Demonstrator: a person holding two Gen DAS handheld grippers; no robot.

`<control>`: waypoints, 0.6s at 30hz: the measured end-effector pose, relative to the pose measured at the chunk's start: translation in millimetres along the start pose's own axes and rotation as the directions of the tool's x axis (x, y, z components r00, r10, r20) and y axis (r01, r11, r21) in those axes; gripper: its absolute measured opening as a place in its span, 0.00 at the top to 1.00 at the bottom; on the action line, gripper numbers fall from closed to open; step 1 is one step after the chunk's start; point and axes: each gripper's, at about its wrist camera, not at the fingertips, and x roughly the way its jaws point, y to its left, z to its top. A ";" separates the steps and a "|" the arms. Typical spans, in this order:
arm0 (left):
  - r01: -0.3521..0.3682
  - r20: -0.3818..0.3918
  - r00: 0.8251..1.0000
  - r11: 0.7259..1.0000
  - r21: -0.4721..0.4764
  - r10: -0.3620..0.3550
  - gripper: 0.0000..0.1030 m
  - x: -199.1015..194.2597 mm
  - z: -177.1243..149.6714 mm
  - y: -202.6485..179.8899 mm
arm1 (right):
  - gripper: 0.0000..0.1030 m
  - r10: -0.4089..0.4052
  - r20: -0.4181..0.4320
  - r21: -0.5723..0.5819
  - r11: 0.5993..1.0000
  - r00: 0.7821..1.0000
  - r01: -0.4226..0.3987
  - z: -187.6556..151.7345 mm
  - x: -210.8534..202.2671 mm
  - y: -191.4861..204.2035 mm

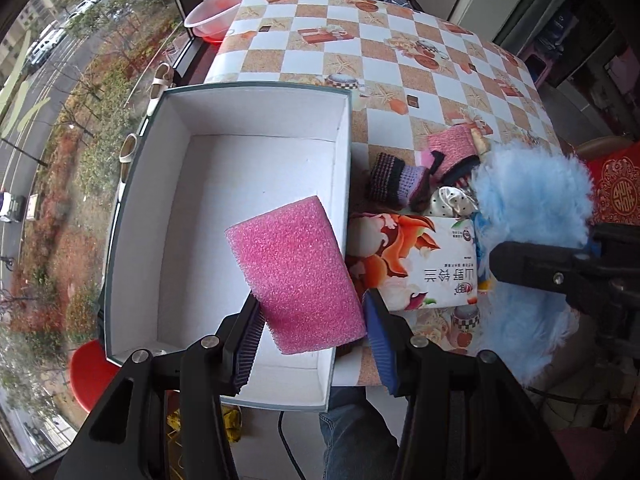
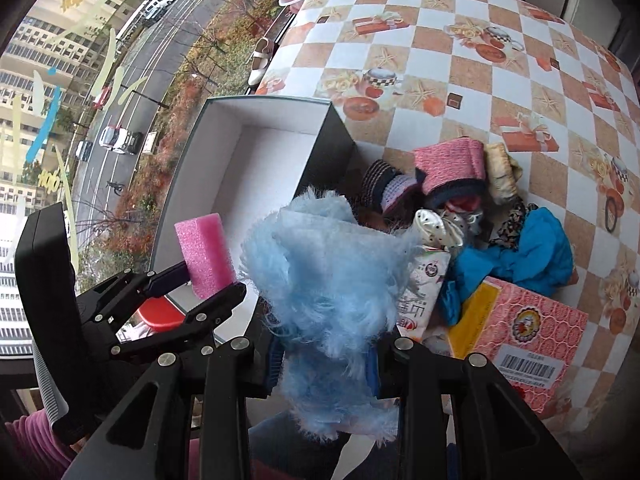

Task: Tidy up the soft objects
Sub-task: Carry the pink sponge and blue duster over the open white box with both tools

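The left gripper (image 1: pixel 312 332) had its two fingers squeezed onto a pink sponge (image 1: pixel 296 276). The sponge hung over the open white box (image 1: pixel 256 184), near the box's right wall, and it was tilted. The box was bare inside, with white walls and a dark outside. It sat at the left edge of the table (image 1: pixel 400 64), right by the big window.

The right gripper (image 2: pixel 324 364) was closed tight on a fluffy blue thing (image 2: pixel 328 276). The blue fluff stuck out above and below the fingers and hid a lot of what was behind it. It was held up just to the right of the box, over the pile of soft things.

On the table, just beside the box, lay a pack of tissues with orange flowers (image 1: pixel 416 260). Behind it were some knitted pieces: a dark striped one (image 1: pixel 384 176) and a pink one (image 1: pixel 452 148). A shiny white cloth with black dots (image 1: pixel 448 200) lay near them. A crumpled bright blue cloth (image 2: pixel 532 252) lay further right, touching a pink box with a barcode (image 2: pixel 532 340). A black hair tie (image 2: pixel 612 214) lay alone on the checked tablecloth, near the right edge.

A pink plastic bowl (image 1: pixel 236 4) sat at the far left corner of the table
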 end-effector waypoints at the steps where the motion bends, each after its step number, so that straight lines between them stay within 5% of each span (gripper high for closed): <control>1: -0.008 0.008 1.000 1.000 -0.017 0.008 0.48 -1.5 -1.9 6.6 | 0.67 0.003 -0.005 -0.016 1.000 1.000 -0.003 1.3 2.3 6.6; 18: -0.103 -0.013 0.995 0.958 -0.268 0.103 0.48 5.7 -31.3 98.8 | 0.67 -0.009 -0.080 -0.280 0.960 0.997 -0.013 26.6 45.3 108.3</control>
